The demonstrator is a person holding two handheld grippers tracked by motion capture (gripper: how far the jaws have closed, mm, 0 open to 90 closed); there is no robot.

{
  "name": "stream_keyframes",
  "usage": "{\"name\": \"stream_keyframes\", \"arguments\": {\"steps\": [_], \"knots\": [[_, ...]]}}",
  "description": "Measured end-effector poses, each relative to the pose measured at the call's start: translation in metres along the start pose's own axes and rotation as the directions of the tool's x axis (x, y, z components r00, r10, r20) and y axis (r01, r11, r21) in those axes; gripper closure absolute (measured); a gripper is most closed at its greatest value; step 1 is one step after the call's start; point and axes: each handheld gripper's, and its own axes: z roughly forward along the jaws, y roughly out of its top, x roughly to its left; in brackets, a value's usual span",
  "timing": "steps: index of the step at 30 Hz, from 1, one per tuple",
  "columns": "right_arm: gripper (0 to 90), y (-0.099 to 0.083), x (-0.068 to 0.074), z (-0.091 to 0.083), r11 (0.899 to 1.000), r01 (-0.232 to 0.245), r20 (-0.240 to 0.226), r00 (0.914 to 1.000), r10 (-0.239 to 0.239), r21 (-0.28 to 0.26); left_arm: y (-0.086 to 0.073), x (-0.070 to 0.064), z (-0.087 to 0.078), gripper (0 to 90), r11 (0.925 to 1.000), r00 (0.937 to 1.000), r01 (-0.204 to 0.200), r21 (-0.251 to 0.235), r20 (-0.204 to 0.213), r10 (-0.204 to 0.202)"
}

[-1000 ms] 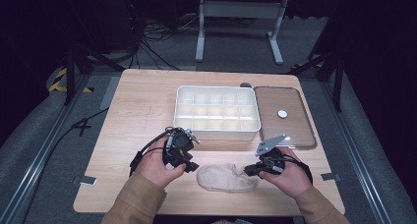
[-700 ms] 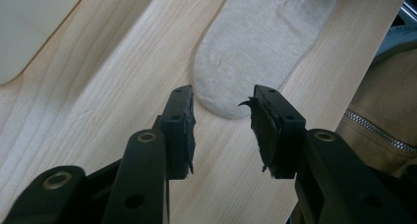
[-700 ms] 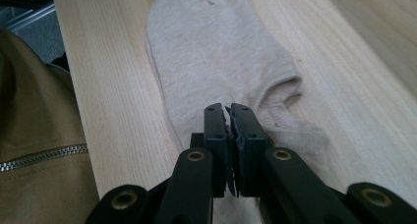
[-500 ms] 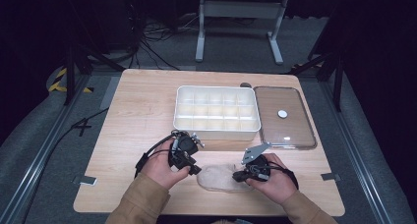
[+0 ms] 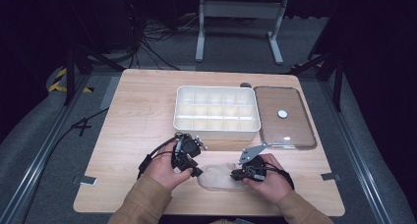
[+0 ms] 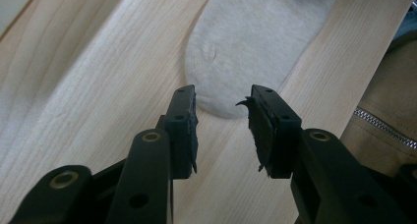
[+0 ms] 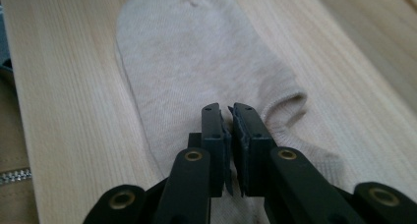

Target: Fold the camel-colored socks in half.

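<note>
We see a pale beige sock [image 5: 219, 177] lying flat on the wooden tabletop [image 5: 142, 111], near the edge closest to the person, between the two hands. The left gripper [image 5: 194, 169] sits just at the sock's rounded toe end; in the left gripper view its fingers [image 6: 183, 123] stand spread apart with nothing between them, their tips hovering over the toe's edge [image 6: 246, 52]. The right gripper [image 5: 238, 174] is at the opposite end, by the cuff. In the right gripper view its fingers [image 7: 215, 135] are drawn almost together, with only a thin slit left, poised over the sock [image 7: 187, 62] just beside the cuff opening; we cannot tell whether any fabric is pinched between them.

Farther back on the tabletop stands a white compartmented tray [image 5: 216, 112], its cells looking empty from above. Just beside it, to the person's right, lies a clear flat lid [image 5: 282, 117] with a small white round spot on it.
</note>
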Motion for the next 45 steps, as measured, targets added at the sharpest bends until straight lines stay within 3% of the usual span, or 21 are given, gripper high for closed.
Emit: {"name": "stream_keyframes", "arguments": {"steps": [9, 19, 29, 32, 36, 39, 44, 45], "knots": [[86.1, 0.004, 0.005, 0.004, 0.999, 0.034, 0.016, 0.9993, -0.034, 0.009, -0.001, 0.003, 0.01, 66.9, 0.999, 0.9994, 0.033, 0.029, 0.006, -0.034], [86.1, 0.005, 0.005, 0.006, 0.999, 0.037, 0.006, 0.9993, -0.037, -0.004, 0.002, 0.005, 0.033, 67.2, 0.9904, 0.9902, 0.138, 0.008, -0.023, -0.138], [85.7, 0.006, 0.005, 0.007, 0.999, 0.052, 0.012, 0.9986, -0.052, 0.0, 0.006, 0.003, 0.043, 63.6, 0.9886, 0.9888, 0.143, 0.047, -0.05, -0.141], [85.6, 0.006, 0.006, 0.007, 0.998, 0.055, 0.015, 0.9984, -0.055, -0.001, 0.007, 0.001, 0.044, 63.6, 0.9903, 0.9898, 0.128, 0.053, -0.069, -0.125], [85.5, 0.006, 0.007, 0.007, 0.998, 0.062, 0.023, 0.9978, -0.062, 0.0, 0.008, -0.002, 0.044, 69.6, 0.9897, 0.987, 0.128, 0.063, -0.105, -0.121], [85.1, 0.006, 0.008, 0.007, 0.998, 0.069, 0.03, 0.9972, -0.069, 0.0, 0.008, -0.001, 0.045, 79.3, 0.9902, 0.9896, 0.128, 0.055, -0.074, -0.124], [81.5, 0.005, 0.007, 0.005, 0.999, 0.047, 0.013, 0.9988, -0.046, -0.015, 0.006, 0.003, 0.044, 82.7, 0.9906, 0.9909, 0.129, 0.044, -0.044, -0.127], [81.3, 0.004, 0.007, 0.003, 0.999, 0.046, 0.015, 0.9988, -0.046, -0.022, 0.005, 0.006, 0.044, 83.0, 0.9899, 0.9905, 0.137, 0.036, -0.016, -0.137]]}}
